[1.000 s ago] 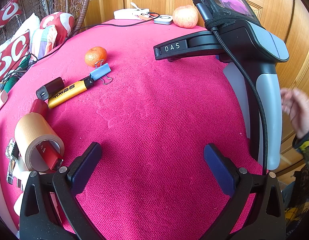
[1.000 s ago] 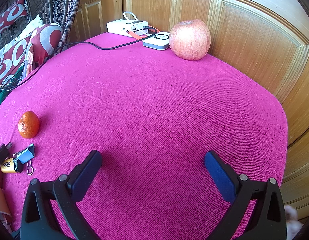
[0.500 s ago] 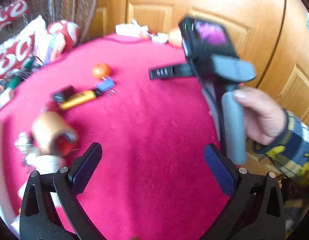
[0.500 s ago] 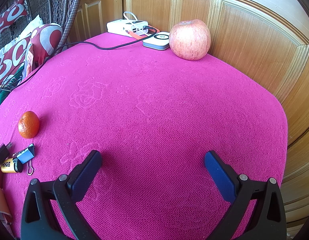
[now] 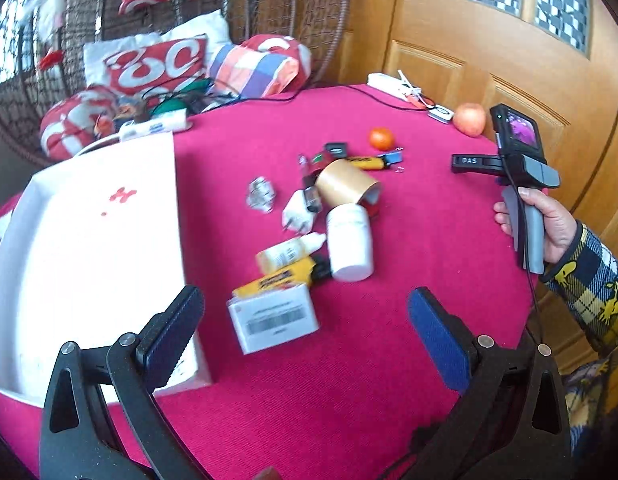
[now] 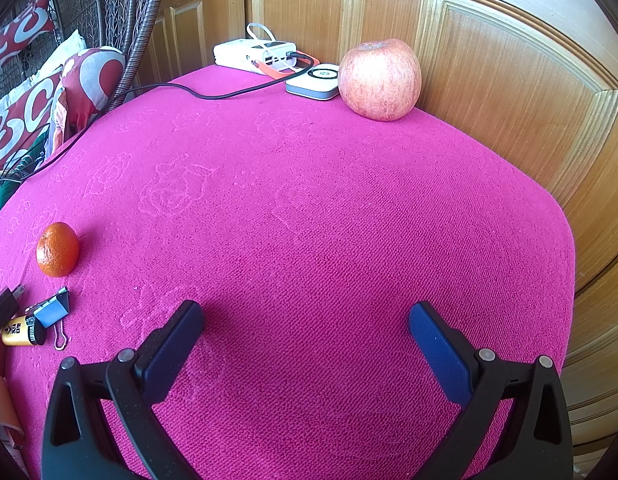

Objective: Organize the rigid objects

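A pile of small objects lies on the red tablecloth [image 5: 409, 216]: a white box with a barcode [image 5: 275, 318], a white bottle [image 5: 349, 242], a brown tape roll [image 5: 345, 182], a small dropper bottle [image 5: 287, 254], a yellow marker [image 5: 365, 163], a blue binder clip [image 5: 392, 157]. A white tray [image 5: 89, 248] stands to the left. My left gripper [image 5: 305, 330] is open and empty, above the white box. My right gripper [image 6: 305, 338] is open and empty over bare cloth; it shows in the left wrist view [image 5: 463, 160], hand-held at the right.
A tangerine [image 6: 57, 249] lies by the clip [image 6: 52, 312] and marker [image 6: 23, 332]. An apple [image 6: 380, 79], a white puck [image 6: 313, 81] and a power bank [image 6: 255, 54] with a black cable sit at the far edge by the wooden door. Cushions lie behind the table.
My left gripper has pulled back and up and swung left, bringing the white tray and the whole pile into view. My right gripper has not moved; a hand has taken its handle.
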{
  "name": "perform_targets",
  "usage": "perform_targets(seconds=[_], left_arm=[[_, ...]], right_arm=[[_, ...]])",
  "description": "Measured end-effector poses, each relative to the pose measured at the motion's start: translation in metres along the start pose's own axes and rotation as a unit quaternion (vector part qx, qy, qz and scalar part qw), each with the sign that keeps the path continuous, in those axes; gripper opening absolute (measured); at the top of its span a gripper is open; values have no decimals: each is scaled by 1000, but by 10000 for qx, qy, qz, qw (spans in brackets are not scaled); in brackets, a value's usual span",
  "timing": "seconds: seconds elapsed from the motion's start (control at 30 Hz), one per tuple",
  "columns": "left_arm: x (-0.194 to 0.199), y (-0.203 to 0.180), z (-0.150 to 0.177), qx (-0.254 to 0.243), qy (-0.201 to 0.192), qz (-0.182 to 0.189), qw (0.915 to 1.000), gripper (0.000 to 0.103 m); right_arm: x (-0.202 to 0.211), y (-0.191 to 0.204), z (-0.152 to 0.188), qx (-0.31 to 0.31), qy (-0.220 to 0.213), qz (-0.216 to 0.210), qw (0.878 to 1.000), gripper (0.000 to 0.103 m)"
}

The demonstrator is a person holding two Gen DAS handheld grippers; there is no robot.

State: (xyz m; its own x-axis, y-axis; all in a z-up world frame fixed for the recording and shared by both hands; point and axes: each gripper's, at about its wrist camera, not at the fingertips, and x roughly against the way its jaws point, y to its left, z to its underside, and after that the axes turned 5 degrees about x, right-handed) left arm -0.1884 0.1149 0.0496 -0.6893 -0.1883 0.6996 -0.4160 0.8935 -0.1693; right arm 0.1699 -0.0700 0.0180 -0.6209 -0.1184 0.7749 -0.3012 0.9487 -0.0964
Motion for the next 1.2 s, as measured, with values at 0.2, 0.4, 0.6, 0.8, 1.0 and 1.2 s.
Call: perform_targets(seconds=[0.2,0.4,0.6,0.8,1.0,1.2], left_arm=[[-4,2,6,-83,145,102,9998,103],[-28,-12,4,-477,364,-123,9981,103],[-48,-11,5,-356,612,-761,9946,96],[-54,-11,7,65,792,-837,9933,81],[-46,-8,7,434,644,-728,9943,53],[-46,-16,11,362,598,-581,9959,53]], right_arm=[[0,0,0,0,0,1,10000,103],[0,0,0,0,1,0,10000,103],[0,0,0,1,5,0,10000,103],[0,0,0,1,1,2,10000,103],[5,-1,4,95,-46,-243,9996,103],[61,34,26,958,-883,-2019,9707,103]])
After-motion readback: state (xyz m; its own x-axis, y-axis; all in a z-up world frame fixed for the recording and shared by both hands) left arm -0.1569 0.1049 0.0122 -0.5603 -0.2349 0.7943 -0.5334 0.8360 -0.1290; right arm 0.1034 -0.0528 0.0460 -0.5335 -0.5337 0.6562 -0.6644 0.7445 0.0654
